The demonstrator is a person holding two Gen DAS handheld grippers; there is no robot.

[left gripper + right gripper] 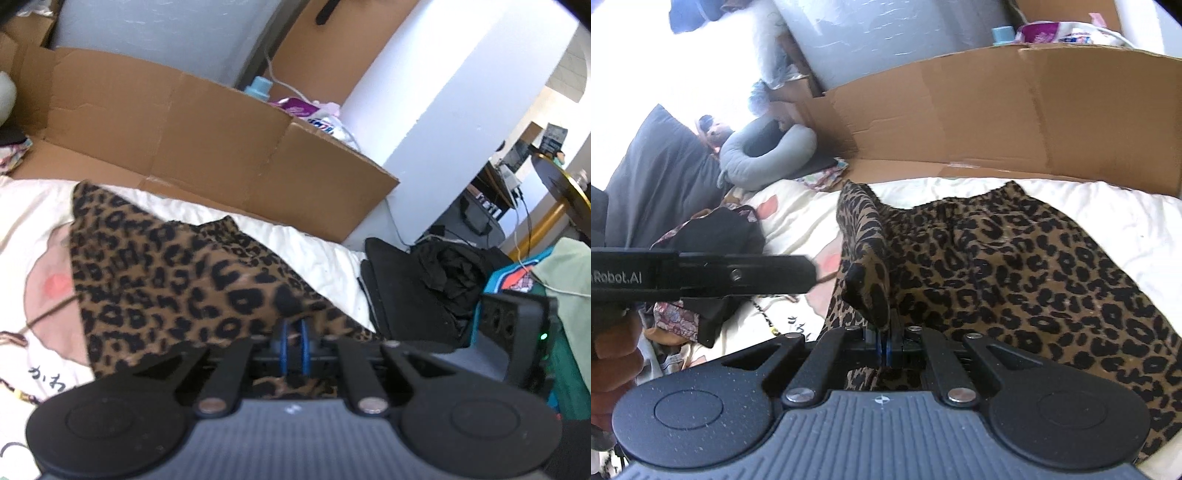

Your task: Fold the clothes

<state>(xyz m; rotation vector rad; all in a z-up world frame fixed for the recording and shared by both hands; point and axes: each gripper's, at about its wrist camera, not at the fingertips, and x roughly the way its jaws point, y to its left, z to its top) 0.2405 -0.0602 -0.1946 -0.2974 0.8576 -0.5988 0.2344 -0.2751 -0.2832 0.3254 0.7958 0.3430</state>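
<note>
White bedding [317, 251] carries the leopard-print garment [1015, 258], pinched at its near edge by both closed tongs, left [293, 334] and right [886, 341]; keep that edge taut and level while folding toward the cardboard box [207, 133], whose contents are hidden.

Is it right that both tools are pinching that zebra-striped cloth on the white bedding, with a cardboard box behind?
Not quite: the cloth is leopard-spotted, not zebra-striped, as the right wrist view shows. The rest holds: the left tool and right tool both pinch it over the white bedding, with the cardboard box behind.
</note>
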